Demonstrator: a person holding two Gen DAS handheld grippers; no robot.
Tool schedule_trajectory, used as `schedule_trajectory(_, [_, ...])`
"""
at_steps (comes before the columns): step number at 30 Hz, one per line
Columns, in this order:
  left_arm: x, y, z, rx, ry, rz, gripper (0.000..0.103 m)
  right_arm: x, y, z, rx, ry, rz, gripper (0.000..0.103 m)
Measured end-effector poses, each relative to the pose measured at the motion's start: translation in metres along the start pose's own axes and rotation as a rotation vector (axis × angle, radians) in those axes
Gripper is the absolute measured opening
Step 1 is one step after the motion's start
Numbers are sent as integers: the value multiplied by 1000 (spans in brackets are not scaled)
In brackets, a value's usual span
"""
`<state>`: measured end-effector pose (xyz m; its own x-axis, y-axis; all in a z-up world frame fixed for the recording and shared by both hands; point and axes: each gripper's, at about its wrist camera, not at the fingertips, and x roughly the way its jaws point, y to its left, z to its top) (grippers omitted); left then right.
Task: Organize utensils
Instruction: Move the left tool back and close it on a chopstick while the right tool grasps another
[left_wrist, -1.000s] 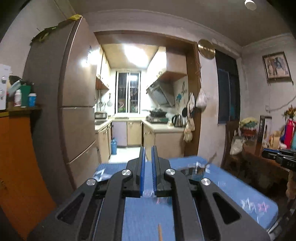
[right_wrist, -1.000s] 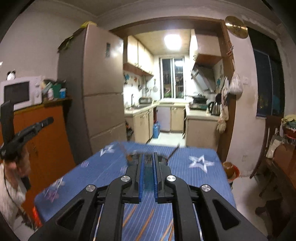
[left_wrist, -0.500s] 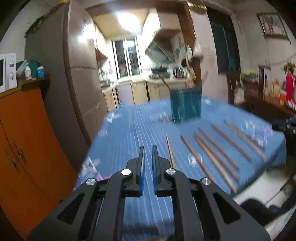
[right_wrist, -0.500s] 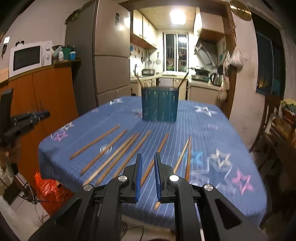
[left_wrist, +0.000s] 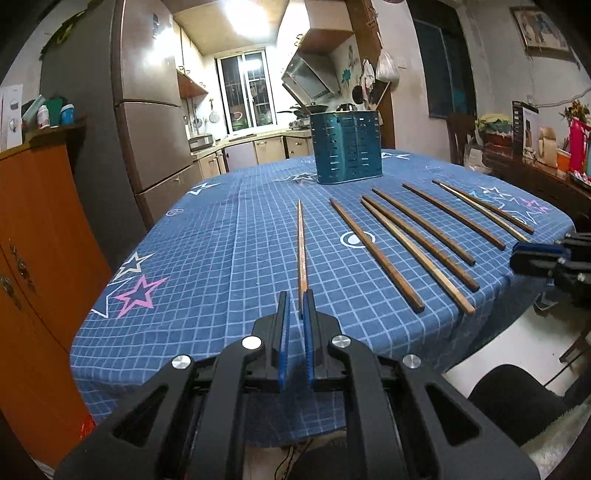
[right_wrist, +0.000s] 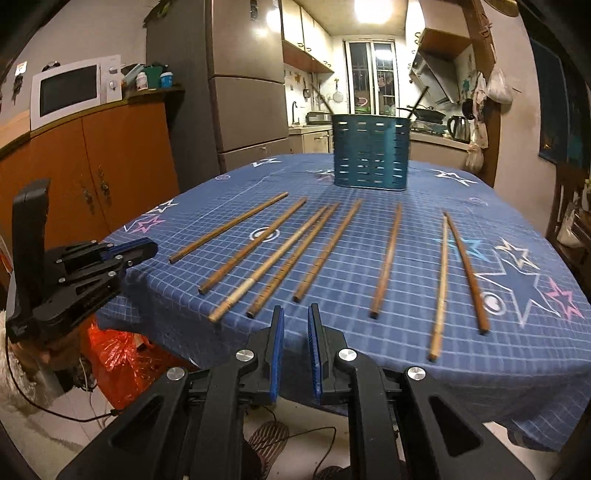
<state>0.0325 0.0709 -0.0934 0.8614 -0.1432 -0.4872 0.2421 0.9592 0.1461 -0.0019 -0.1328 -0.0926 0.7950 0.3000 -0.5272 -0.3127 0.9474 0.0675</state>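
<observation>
Several wooden chopsticks lie side by side on the blue star-patterned tablecloth (left_wrist: 221, 236). A teal slotted utensil holder (left_wrist: 346, 147) stands at the far side; it also shows in the right wrist view (right_wrist: 371, 151), with two sticks leaning in it. My left gripper (left_wrist: 295, 306) hovers at the near table edge, jaws narrowly parted and empty, just behind the near end of the leftmost chopstick (left_wrist: 301, 243). My right gripper (right_wrist: 295, 317) is slightly open and empty, off the table's near edge, in front of the middle chopsticks (right_wrist: 325, 251).
An orange cabinet (right_wrist: 110, 166) with a microwave (right_wrist: 70, 92) and a grey fridge (right_wrist: 240, 92) stand to the left. A red bag (right_wrist: 118, 362) lies on the floor. A cluttered side table (left_wrist: 546, 162) stands at the right.
Both grippers have pulled back and tilted down from the far kitchen view, so the whole table now shows. The right jaws have parted a little wider.
</observation>
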Motion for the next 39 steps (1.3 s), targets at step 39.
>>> schedule_trajectory(39, [28,-12,-11,-19,-73,17,7,50,7,4,64,-58,-236,12])
